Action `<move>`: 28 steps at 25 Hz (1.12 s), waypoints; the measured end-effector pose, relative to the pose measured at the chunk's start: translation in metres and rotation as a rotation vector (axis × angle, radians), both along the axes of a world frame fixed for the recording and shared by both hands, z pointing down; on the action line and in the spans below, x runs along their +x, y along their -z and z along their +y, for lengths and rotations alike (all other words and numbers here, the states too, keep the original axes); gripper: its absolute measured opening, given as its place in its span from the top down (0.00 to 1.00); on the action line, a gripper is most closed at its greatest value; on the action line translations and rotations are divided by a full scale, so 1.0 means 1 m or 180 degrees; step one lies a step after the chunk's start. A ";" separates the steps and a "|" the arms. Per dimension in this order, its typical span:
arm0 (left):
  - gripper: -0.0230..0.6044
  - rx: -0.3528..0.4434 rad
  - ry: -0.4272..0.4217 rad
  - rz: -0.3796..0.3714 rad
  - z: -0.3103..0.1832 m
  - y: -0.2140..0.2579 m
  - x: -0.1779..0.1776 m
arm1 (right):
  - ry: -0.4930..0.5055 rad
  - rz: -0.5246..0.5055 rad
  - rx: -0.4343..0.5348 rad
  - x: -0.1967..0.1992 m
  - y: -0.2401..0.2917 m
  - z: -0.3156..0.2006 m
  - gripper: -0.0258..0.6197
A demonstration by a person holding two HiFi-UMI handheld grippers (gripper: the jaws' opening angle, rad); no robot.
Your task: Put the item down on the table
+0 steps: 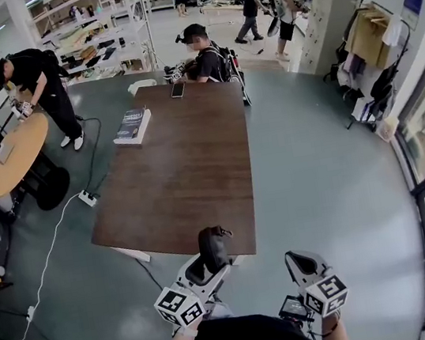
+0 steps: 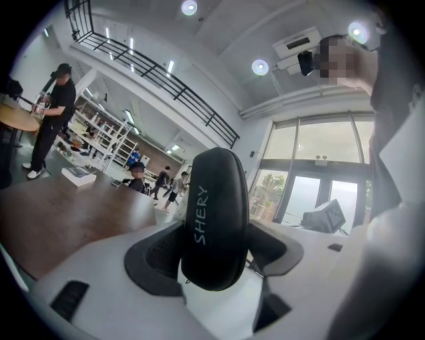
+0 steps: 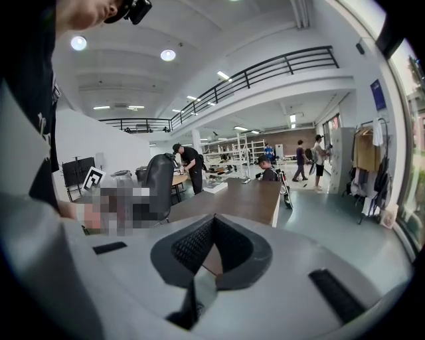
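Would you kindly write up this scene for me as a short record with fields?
left hand-held gripper: shut on black case, by the table's near edge
right hand-held gripper: shut, empty, short of the table
table: brown; book and phone at far end
task state: case not yet set down

Part of the table (image 1: 181,170) edge is hidden behind the black case (image 1: 213,247)

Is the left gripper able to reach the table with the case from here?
Probably yes. The left gripper grips the case right at the near edge of the table, and nothing stands between them at that end.
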State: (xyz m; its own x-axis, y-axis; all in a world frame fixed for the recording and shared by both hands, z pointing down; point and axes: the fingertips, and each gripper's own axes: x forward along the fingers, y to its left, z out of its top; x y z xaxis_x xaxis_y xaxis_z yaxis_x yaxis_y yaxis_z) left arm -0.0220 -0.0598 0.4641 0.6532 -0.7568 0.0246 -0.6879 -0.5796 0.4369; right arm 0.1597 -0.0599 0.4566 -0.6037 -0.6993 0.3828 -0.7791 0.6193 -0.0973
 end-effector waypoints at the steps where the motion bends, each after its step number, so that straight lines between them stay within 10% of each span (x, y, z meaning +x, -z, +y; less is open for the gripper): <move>1: 0.48 -0.0004 0.0004 0.0003 -0.003 0.000 -0.003 | 0.0010 0.0014 0.0001 -0.004 0.000 -0.003 0.98; 28: 0.48 0.0006 -0.0004 0.0035 -0.056 -0.011 -0.110 | 0.0136 0.0137 0.0000 -0.118 -0.013 -0.053 0.98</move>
State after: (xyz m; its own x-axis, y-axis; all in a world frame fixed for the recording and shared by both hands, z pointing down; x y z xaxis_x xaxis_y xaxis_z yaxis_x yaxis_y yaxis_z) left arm -0.1324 -0.1162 0.4751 0.6544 -0.7560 0.0160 -0.6824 -0.5813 0.4433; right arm 0.0414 -0.1125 0.4692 -0.6159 -0.6731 0.4093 -0.7554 0.6521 -0.0643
